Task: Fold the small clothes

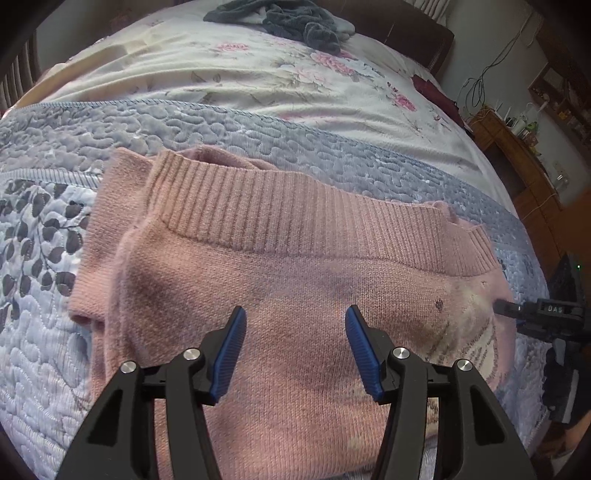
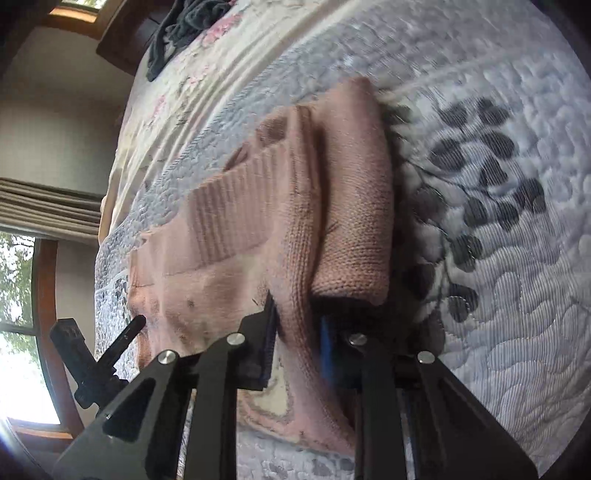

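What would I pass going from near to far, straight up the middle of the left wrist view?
Left hand-held gripper, jaws open → pink knit sweater → its ribbed band → blue-grey quilted bedspread → floral sheet → dark grey heap of clothes.

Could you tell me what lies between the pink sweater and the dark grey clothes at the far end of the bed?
Only bedding, in the left wrist view: the blue-grey quilt, then the floral sheet, between pink sweater and dark grey clothes.
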### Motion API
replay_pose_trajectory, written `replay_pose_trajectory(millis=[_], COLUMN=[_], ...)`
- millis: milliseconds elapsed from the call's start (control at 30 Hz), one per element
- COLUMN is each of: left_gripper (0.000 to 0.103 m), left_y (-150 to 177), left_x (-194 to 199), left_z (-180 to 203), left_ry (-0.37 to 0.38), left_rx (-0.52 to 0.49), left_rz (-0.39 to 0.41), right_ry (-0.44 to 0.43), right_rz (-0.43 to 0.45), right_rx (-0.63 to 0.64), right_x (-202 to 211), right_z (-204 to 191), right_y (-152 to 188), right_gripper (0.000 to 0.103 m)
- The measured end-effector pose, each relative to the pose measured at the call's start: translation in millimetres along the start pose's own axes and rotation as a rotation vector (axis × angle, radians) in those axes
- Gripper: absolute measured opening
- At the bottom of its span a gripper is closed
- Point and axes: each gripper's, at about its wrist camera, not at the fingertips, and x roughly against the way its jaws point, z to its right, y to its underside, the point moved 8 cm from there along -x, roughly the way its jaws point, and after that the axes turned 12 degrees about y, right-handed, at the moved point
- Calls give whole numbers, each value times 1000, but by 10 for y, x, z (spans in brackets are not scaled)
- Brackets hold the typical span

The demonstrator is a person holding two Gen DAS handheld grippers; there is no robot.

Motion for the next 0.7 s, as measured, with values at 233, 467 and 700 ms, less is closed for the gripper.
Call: replay_pose_trajectory(millis=[233, 467, 700], left_gripper=[57, 57, 57], left_y=[77, 55, -12], left_x=[314, 513, 555], left_z=[-260, -533, -582], left_ry=[14, 25, 105], left_rx=[40, 98, 165], left_rz=[17, 55, 81], right_ry=[-1, 29, 25], right_rz=[27, -61, -148], right_rx=[255, 440, 446], right_x=[202, -364, -835], right_z=[-1307, -2193, -2287], right_y=[37, 395, 683], right_gripper=[17, 17, 30])
